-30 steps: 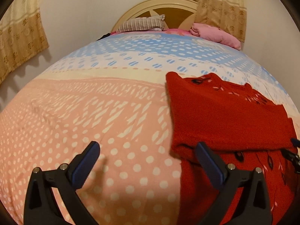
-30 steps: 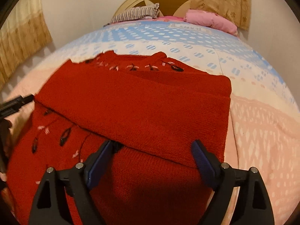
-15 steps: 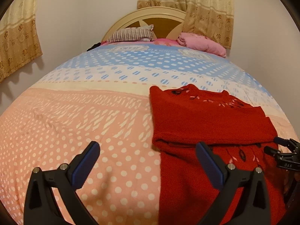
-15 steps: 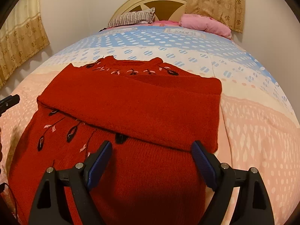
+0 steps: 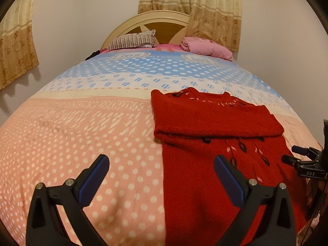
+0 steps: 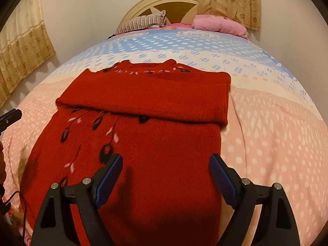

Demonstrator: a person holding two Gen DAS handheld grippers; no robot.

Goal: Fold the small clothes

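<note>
Bed [image 5: 82,143] filled both views, dotted pink, cream and blue cover. Headboard [image 5: 164,24] at far end, curtains [image 5: 215,10] behind. Striped pillow [image 5: 133,41] and pink pillow [image 5: 207,47] lay against headboard. Red sweater [image 6: 143,143] lay flat on pink and cream part of cover, sleeves folded across chest, leaf pattern showing below fold. Left gripper [image 5: 160,176] hung over sweater's left edge, fingers wide apart, holding nothing. Right gripper [image 6: 166,174] hung over lower body of sweater, fingers wide apart, empty.
</note>
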